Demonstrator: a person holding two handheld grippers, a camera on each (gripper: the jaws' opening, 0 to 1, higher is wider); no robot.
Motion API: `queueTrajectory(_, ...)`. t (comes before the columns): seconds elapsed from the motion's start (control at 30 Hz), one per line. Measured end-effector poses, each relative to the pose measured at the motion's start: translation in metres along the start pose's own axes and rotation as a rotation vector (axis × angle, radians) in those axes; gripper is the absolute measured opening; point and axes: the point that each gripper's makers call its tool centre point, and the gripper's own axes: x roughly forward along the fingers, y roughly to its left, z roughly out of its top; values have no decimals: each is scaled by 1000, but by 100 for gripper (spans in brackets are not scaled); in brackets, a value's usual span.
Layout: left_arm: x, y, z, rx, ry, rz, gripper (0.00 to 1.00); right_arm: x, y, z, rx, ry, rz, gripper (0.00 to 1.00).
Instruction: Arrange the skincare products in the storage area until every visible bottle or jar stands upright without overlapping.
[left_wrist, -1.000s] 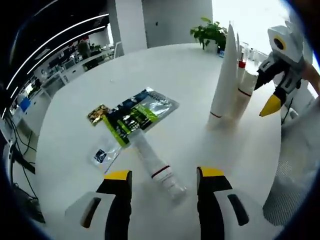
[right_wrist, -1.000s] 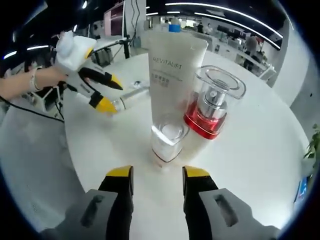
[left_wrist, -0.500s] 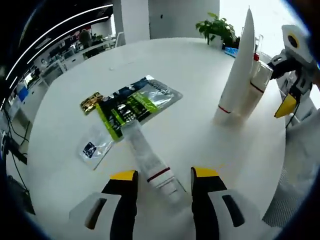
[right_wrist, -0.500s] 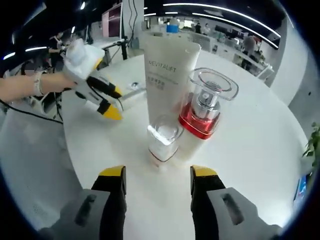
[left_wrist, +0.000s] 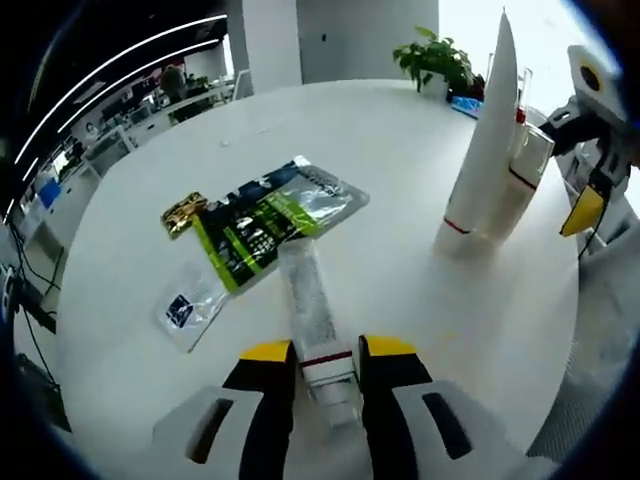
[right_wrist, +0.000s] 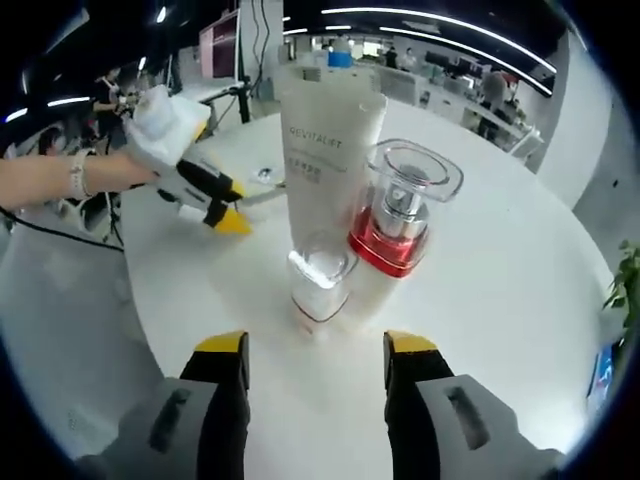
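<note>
A clear tube (left_wrist: 308, 300) with a red band lies flat on the white round table (left_wrist: 400, 290). My left gripper (left_wrist: 328, 352) is shut on its capped end, one jaw on each side; it also shows as the left gripper (right_wrist: 205, 190) held by a hand. A tall white tube (right_wrist: 322, 150) stands upright, with a pump bottle (right_wrist: 403, 215) with a red collar and a small clear-capped bottle (right_wrist: 318, 285) close against it. My right gripper (right_wrist: 316, 348) is open just short of the small bottle, holding nothing. The same standing group, tall tube (left_wrist: 485, 140) and small bottle (left_wrist: 520, 180), rises at the right with the right gripper (left_wrist: 588, 205) beside it.
A green and black packet (left_wrist: 262, 222), a gold sachet (left_wrist: 185, 212) and a small clear sachet (left_wrist: 187, 308) lie flat left of the lying tube. A potted plant (left_wrist: 438, 58) stands at the table's far edge. A person's sleeve (left_wrist: 600, 330) is at the right.
My left gripper has moved forward over the lying tube and its jaws have closed in on the capped end. My right gripper has drawn back slightly from the standing bottles.
</note>
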Motion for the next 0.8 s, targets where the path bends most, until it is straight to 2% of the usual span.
queueTrajectory(0.2, 1, 0, 0, -4, 4, -5, 19, -1, 0, 0, 6, 1, -1, 53)
queueTrajectory(0.33, -1, -4, -2, -41, 19, -23, 17, -2, -1, 1, 10, -7, -4, 53)
queueTrajectory(0.43, -4, -4, -4, -29, 56, -34, 16, -3, -2, 2, 16, -12, -5, 53)
queueTrajectory(0.47, -3, -1, -4, -3, 64, -27, 16, -4, -2, 2, 16, -16, -5, 53)
queueTrajectory(0.7, -13, 0, 2, -57, 49, -69, 16, -5, -2, 1, 26, -12, -3, 52)
queueTrajectory(0.8, -20, -7, 5, -82, 32, -89, 16, -9, -3, 3, 38, -27, -2, 52)
